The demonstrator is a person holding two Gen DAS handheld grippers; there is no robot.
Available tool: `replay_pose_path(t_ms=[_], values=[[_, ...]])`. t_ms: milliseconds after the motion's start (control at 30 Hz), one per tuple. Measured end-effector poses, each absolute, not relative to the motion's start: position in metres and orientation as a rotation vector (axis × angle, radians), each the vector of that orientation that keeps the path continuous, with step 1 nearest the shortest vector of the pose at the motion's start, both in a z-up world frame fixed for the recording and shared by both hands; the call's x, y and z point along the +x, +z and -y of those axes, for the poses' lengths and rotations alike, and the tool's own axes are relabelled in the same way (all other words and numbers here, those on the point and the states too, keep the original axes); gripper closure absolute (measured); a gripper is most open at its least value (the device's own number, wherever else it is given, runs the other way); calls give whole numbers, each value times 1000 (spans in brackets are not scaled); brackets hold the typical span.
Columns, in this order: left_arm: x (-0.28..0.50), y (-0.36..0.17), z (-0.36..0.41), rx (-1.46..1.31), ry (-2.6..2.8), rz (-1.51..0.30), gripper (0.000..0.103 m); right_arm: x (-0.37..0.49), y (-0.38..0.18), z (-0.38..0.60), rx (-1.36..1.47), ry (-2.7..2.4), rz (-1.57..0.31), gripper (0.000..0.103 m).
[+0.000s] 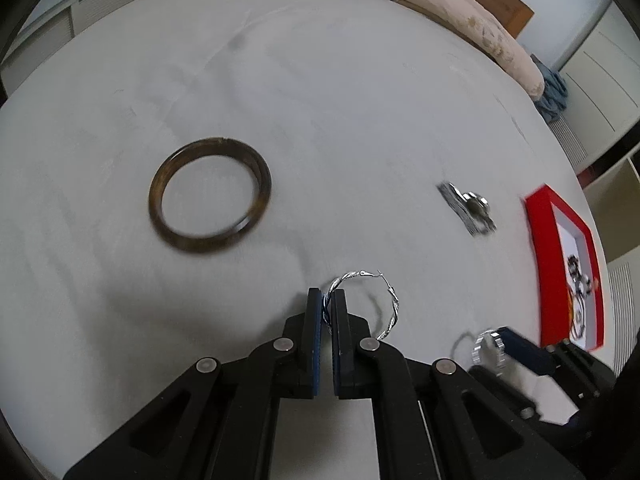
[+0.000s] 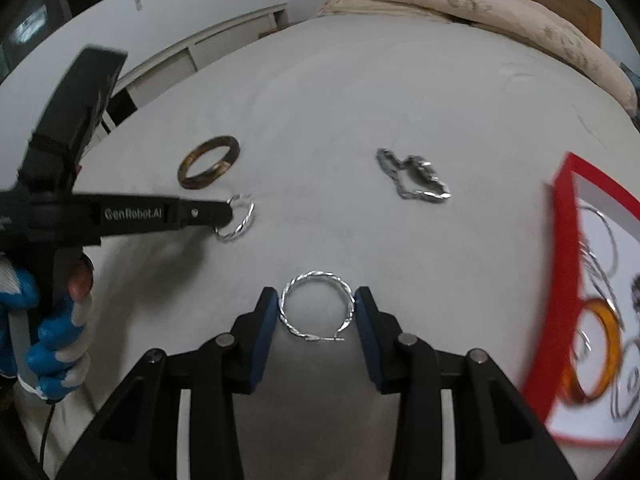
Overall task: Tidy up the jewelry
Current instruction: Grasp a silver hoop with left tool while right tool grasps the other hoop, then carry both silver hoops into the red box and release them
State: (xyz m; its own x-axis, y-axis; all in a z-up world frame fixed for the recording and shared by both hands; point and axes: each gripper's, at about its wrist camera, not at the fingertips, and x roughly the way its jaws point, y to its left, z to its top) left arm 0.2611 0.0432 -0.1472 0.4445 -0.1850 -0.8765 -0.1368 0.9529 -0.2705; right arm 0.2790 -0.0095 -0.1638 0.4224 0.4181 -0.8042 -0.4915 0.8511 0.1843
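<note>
My left gripper [image 1: 327, 300] is shut on a twisted silver hoop earring [image 1: 390, 304], pinching its left side above the white sheet; it also shows in the right wrist view [image 2: 224, 216] with that hoop [image 2: 240, 220]. My right gripper [image 2: 316, 300] is shut on a second silver hoop earring [image 2: 318, 306], held across its width between the blue pads; it shows in the left wrist view [image 1: 500, 344] too. A dark brown bangle [image 1: 210, 194] [image 2: 209, 161] and a silver chain bracelet [image 1: 468, 210] [image 2: 416, 178] lie on the sheet.
A red-rimmed white tray [image 2: 560, 280] [image 1: 536, 240] at the right holds an amber bangle [image 2: 600, 344] and other silver pieces. A floral quilt [image 2: 480, 4] is bunched at the far edge of the bed. White cabinets stand beyond.
</note>
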Motion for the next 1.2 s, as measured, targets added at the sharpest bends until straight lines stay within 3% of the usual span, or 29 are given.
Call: replay_pose_path(t_ms=[300, 600, 900, 1200], values=[[237, -110, -6, -281, -111, -1080, 99, 243, -110, 67, -29, 479, -887, 66], [289, -75, 98, -191, -288, -1031, 99, 271, -85, 185, 17, 298, -840, 66], [338, -84, 190, -56, -415, -1026, 99, 350, -106, 267, 55, 214, -882, 66], [355, -118, 231, 102, -435, -1051, 99, 391, -140, 281, -42, 266, -969, 66]])
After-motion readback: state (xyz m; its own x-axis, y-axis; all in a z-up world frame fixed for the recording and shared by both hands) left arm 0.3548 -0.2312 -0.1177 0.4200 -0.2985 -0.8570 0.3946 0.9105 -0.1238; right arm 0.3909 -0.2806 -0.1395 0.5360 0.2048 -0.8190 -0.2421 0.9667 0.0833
